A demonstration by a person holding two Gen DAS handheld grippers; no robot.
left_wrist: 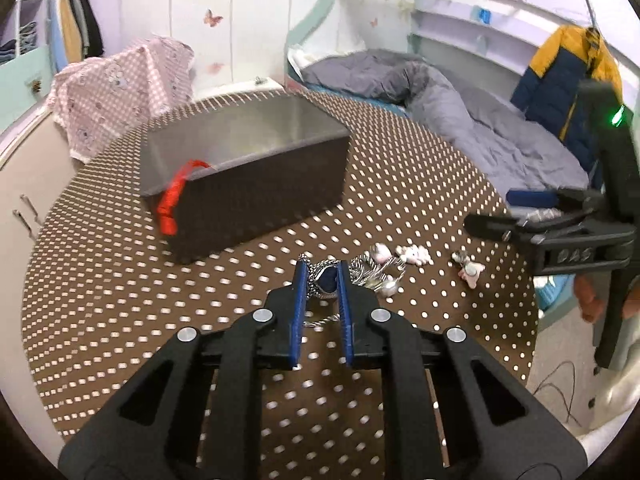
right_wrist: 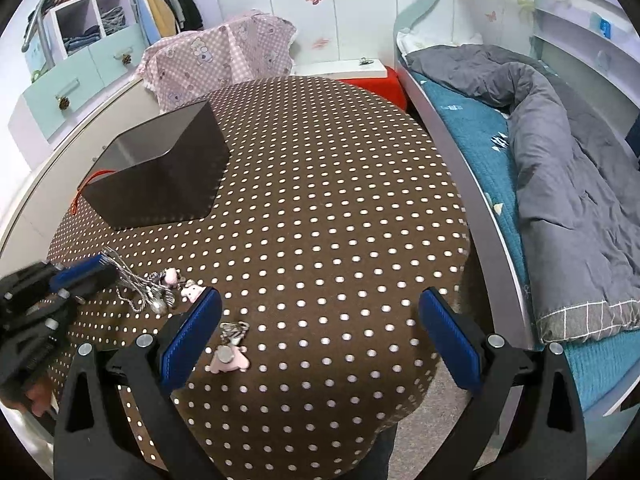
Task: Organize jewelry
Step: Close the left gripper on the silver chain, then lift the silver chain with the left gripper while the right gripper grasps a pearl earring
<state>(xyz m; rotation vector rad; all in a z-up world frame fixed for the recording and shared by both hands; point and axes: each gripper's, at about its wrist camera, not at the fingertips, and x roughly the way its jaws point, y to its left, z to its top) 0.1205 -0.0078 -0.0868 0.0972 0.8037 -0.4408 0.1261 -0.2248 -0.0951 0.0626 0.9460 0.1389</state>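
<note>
Left gripper (left_wrist: 323, 280) fingers pinch the blue pendant necklace (left_wrist: 325, 285) lower centre; its light, slippery chain dangles; right gripper (right_wrist: 320, 336) gapes empty

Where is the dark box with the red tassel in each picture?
Left wrist view: the dark rectangular open box with a red tassel sits upper-middle, beyond the left gripper.
Right wrist view: the same box is at upper left, its tassel on its left edge.
Shared landmark: the brown cloth with white dots under the box in both.
</note>
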